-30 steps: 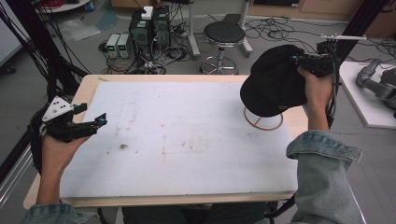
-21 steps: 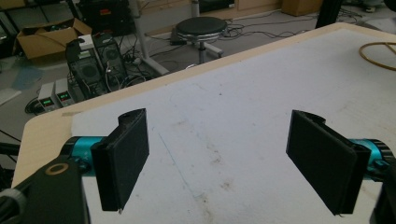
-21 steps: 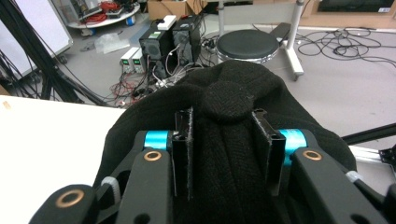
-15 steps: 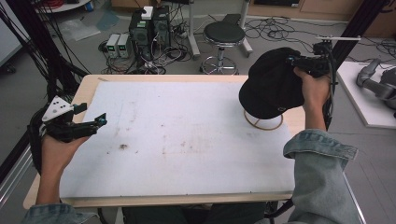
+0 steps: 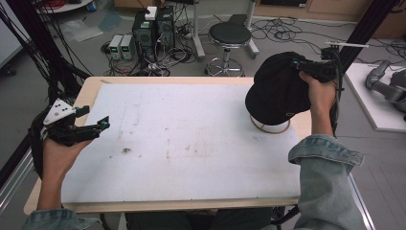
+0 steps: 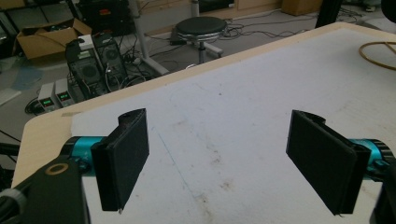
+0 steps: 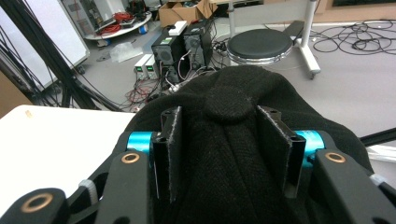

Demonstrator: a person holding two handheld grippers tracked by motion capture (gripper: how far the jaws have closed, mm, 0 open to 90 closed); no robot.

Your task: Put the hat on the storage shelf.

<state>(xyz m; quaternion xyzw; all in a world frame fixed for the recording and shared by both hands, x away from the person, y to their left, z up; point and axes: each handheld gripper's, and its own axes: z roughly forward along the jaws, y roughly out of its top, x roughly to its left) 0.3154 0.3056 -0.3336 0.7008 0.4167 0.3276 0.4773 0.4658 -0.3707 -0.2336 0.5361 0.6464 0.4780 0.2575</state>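
A black cap (image 5: pixel 277 91) hangs over the right end of the table, lifted off the white mat (image 5: pixel 191 139). My right gripper (image 5: pixel 306 67) is shut on its crown; in the right gripper view the jaws pinch the cap (image 7: pixel 233 154) just below its top button, my right gripper (image 7: pixel 219 121) pointing away from the table. Under the cap a thin wooden ring (image 5: pixel 270 127) lies on the mat, also seen as the ring (image 6: pixel 378 53). My left gripper (image 5: pixel 98 127) hovers at the table's left edge, open and holding nothing, its jaws wide apart in the left gripper view (image 6: pixel 224 158).
Beyond the far edge stand a black stool (image 5: pixel 230 36) and computer towers (image 5: pixel 153 26) among floor cables. A grey machine part (image 5: pixel 388 86) lies on a white platform at the right. A small brown stain (image 5: pixel 126 150) marks the mat.
The right hand and the cap have drifted slightly left over the ring. The left gripper has stayed where it was.
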